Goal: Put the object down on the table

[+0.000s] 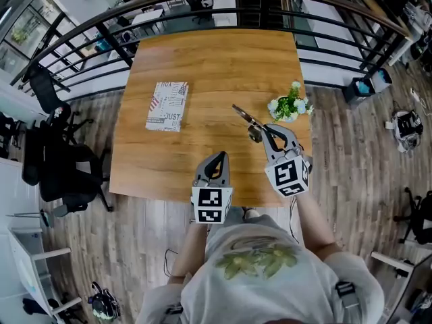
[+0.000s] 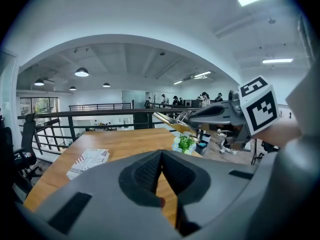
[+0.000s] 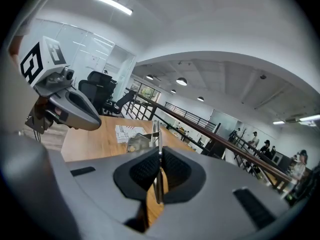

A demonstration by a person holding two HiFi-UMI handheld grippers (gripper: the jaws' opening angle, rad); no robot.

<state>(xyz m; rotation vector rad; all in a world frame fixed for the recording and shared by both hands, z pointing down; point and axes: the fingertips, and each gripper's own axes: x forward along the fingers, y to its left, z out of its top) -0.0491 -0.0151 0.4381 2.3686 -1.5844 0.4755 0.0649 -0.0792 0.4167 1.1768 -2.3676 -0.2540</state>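
Observation:
My right gripper (image 1: 260,133) hovers over the near right part of the wooden table (image 1: 209,59), shut on a thin flat metal utensil (image 1: 244,117) that juts out to the upper left. In the right gripper view the utensil (image 3: 156,136) stands edge-on between the pressed pads of that gripper (image 3: 159,159). In the left gripper view the utensil (image 2: 169,121) shows golden, held above the tabletop. My left gripper (image 1: 217,158) sits at the table's near edge. Its jaws (image 2: 161,156) are shut with nothing between them.
A printed paper packet (image 1: 167,105) lies on the table's left half. A small bunch of white flowers with green leaves (image 1: 291,104) stands at the right edge. A dark railing (image 1: 202,5) runs behind the table, and office chairs (image 1: 57,164) stand to its left.

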